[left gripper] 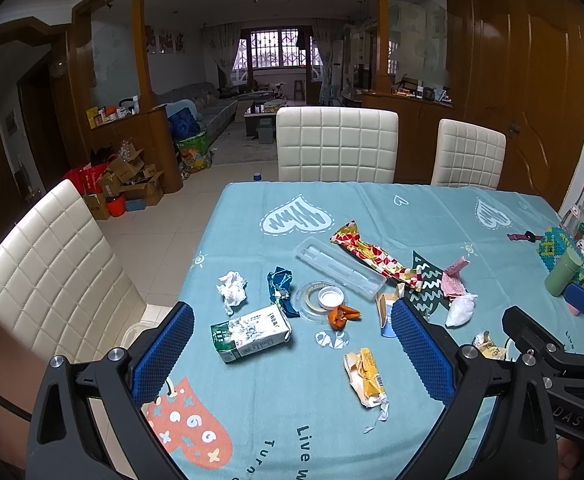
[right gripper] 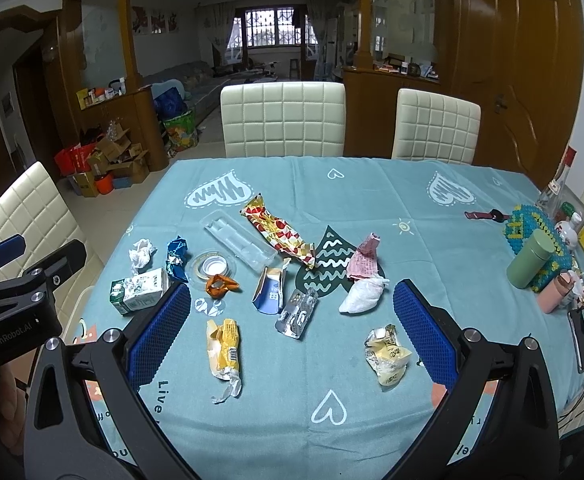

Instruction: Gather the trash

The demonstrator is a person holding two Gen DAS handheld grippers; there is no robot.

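Observation:
Trash is scattered over the blue tablecloth (left gripper: 292, 412). In the left wrist view a green-and-white milk carton (left gripper: 251, 333) and a yellow wrapper (left gripper: 366, 377) lie between the fingers of my open left gripper (left gripper: 294, 344), which hovers above the table holding nothing. A crumpled tissue (left gripper: 232, 287), blue foil (left gripper: 281, 289) and a red-gold wrapper (left gripper: 376, 258) lie farther off. My right gripper (right gripper: 292, 324) is open and holds nothing above the yellow wrapper (right gripper: 224, 344), a blister pack (right gripper: 298, 312) and a crumpled pale wrapper (right gripper: 388, 354).
White padded chairs (left gripper: 336, 144) stand at the far side, with another chair (left gripper: 52, 276) on the left. At the right edge stand a green flask (right gripper: 530, 260), a beaded box (right gripper: 540, 232), bottles and a phone (right gripper: 580, 340). A tape roll (right gripper: 210, 266) with a white cap lies mid-table.

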